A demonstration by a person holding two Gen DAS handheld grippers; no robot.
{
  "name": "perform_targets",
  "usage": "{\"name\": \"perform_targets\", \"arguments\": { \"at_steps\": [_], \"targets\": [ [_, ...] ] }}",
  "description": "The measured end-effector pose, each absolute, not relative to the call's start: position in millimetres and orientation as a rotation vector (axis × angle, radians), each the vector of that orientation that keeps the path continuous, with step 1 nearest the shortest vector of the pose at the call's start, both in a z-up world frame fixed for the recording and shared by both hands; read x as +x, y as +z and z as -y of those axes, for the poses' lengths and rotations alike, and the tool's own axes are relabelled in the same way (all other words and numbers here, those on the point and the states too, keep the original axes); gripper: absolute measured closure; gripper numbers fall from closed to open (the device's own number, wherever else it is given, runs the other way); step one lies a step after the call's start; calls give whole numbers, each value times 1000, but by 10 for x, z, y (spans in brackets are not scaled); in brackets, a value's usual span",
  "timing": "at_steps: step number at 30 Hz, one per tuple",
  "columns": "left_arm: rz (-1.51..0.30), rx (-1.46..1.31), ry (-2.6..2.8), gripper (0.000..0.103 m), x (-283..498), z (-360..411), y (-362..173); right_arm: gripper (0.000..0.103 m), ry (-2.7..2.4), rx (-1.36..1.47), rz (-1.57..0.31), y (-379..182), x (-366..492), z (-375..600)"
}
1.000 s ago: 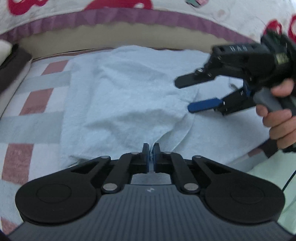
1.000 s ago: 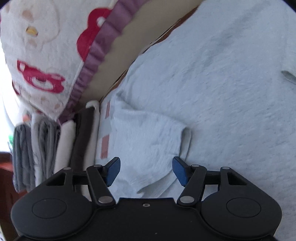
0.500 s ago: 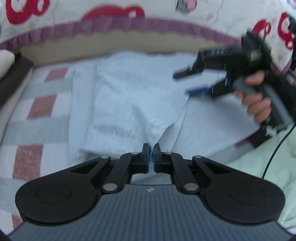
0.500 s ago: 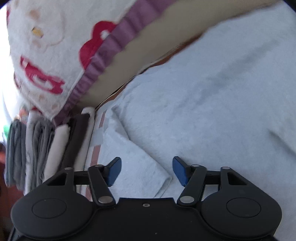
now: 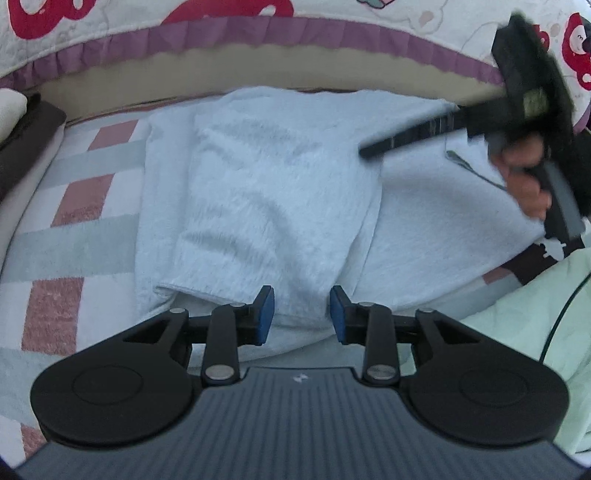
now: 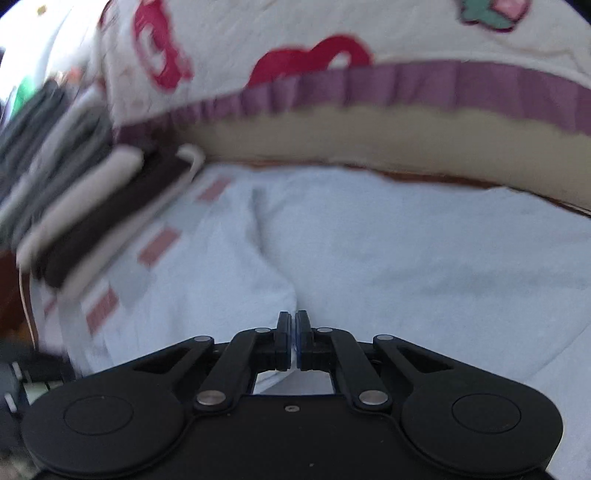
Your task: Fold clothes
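A light blue fluffy garment lies spread on the bed, one part folded over the middle. My left gripper hovers at its near edge. Its jaws are opening, and the blue pads stand apart over the cloth without pressing it. My right gripper, held by a hand, hangs blurred above the garment's right side. In the right wrist view this right gripper is shut with nothing visible between its fingers, over the same pale blue garment.
A white quilt with red prints and a purple ruffle rises behind the bed. Folded clothes are stacked at the left. The checked sheet shows on the left, and a pale green cloth lies at the right.
My left jaws have parted and let go of the garment's near edge. The right gripper has shut, rolled and lifted up and to the right.
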State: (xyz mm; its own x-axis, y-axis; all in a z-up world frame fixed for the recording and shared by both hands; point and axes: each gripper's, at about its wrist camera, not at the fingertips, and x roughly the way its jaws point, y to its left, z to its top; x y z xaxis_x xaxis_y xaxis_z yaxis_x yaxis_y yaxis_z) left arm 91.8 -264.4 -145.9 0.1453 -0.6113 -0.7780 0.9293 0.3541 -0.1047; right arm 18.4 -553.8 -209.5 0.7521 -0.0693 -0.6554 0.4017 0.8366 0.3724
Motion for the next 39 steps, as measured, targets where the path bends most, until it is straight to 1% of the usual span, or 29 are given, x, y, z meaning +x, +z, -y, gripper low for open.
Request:
{"name": "perform_targets", "arguments": {
  "at_steps": [2,6,9,11,17,22,24,25,26,28,29,31,32,33,34,36,39],
  "targets": [
    [-859,466,-1167,71,911,2645,-1474,99,-281,519,-682,-2039,215,5608],
    [-902,495,-1177,71,900,2647,-1527,99,-298,386,-828,-2153,328,5507],
    [-899,496,-1195,71,904,2617,-1498,99,-306,404,-842,-2218,310,5533],
    [-895,432,-1207,71,954,2589,-1439,99,-311,433,-824,-2238,271,5558],
    [-840,183,-1216,69,1150,2633,-1320,99,-319,375,-841,-2231,319,5492],
    [-861,313,-1076,69,1173,2803,-1590,100,-351,336,-848,-2219,329,5467],
    [-866,333,-1074,69,1142,2782,-1575,100,-436,273,-855,-2186,259,5451],
    [-862,352,-1073,68,1114,2774,-1565,99,-477,253,-851,-2160,194,5467],
    [-852,372,-1071,63,1082,2764,-1560,98,-502,264,-836,-2127,86,5525],
    [-815,424,-1072,62,999,2756,-1553,97,-548,302,-825,-2069,-138,5707],
    [-760,480,-1078,62,912,2768,-1558,96,-585,317,-823,-2029,-262,5811],
    [-649,601,-1100,62,697,2811,-1575,86,-654,362,-794,-1914,-552,6004],
    [-624,629,-1105,61,633,2824,-1567,81,-686,393,-765,-1834,-722,6091],
    [-608,646,-1107,61,590,2836,-1552,67,-710,423,-733,-1765,-889,6135],
    [-592,663,-1109,61,547,2847,-1536,61,-733,450,-695,-1708,-1055,6151],
    [-581,667,-1122,60,495,2859,-1489,61,-740,478,-642,-1641,-1375,6112],
    [-620,562,-1156,58,521,2900,-1346,61,-687,390,-702,-1674,-1578,5927]
  ]
}}
